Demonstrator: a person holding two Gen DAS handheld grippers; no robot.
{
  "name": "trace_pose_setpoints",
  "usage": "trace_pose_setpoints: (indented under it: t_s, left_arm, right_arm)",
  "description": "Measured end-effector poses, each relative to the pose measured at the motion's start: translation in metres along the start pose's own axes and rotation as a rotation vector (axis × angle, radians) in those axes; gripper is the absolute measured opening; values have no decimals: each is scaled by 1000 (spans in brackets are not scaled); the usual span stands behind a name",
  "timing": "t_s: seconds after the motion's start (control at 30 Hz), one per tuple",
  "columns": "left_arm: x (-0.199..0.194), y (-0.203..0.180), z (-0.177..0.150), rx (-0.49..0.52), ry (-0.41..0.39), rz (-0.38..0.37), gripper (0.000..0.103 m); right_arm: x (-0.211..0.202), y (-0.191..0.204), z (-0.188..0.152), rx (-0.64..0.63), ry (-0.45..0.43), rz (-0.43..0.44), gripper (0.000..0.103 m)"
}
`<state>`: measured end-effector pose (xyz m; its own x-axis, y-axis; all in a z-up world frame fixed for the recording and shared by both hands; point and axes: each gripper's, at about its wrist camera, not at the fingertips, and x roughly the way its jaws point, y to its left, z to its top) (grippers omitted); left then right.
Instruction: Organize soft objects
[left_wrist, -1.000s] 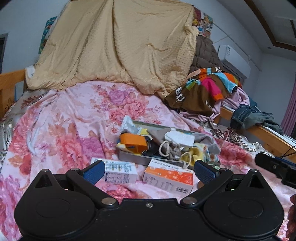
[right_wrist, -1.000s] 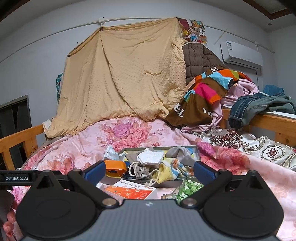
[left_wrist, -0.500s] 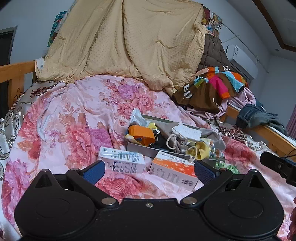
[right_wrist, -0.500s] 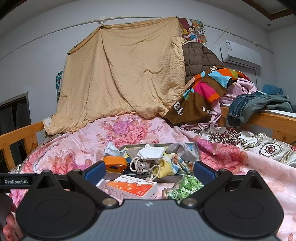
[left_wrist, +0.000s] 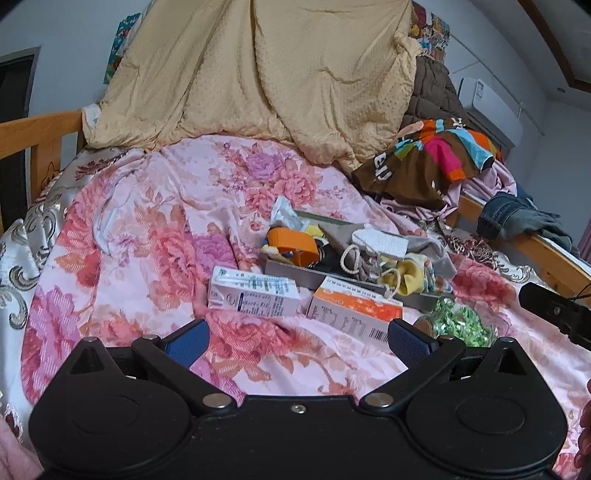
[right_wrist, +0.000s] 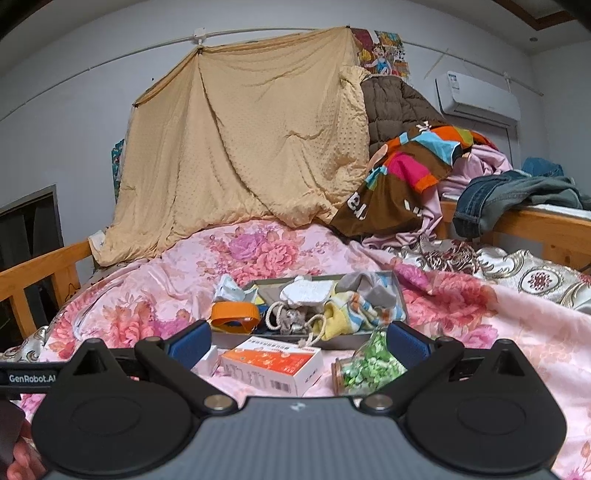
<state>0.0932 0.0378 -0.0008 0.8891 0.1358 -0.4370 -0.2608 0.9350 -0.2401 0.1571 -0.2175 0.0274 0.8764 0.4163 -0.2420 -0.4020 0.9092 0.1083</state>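
We see both views in soft, even indoor light of middling brightness, with no lamp or window in sight. Shadows are faint: only thin dark lines lie under the boxes (left_wrist: 253, 292) and the tray (right_wrist: 399, 300) on the bed (left_wrist: 140, 229). The satin bedspread shows a mild sheen, but no harsh glare. Colours look slightly cool and flat. Fisheye distortion bends the wall (right_wrist: 66, 110) and the wooden rail (left_wrist: 37, 125) strongly near the edges, and the corners darken. The centre is fairly sharp; print on the boxes is readable as lines only. The near tool bodies (right_wrist: 297, 341) look dark and low in detail.
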Motion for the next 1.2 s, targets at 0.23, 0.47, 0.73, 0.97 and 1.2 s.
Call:
trace_pose_setpoints:
  t_s: [0.23, 0.47, 0.73, 0.97, 1.2]
  left_arm:
    - [-4, 6, -5, -33, 27, 24, 102]
    - [-9, 7, -8, -29, 32, 31, 102]
    - [-14, 5, -11, -17, 39, 41, 102]
    - [-16, 3, -14, 9, 48, 44, 102]
    - [-12, 4, -16, 8, 73, 57, 102]
  right_arm:
    - [-6, 8, -7, 4, 25, 13, 103]
    - [-11, 14, -11, 0, 31, 19, 103]
    - [-15, 20, -16, 1, 52, 28, 103]
    - [-17, 21, -20, 11, 80, 30, 103]
    - [-14, 18, -23, 29, 109, 6, 103]
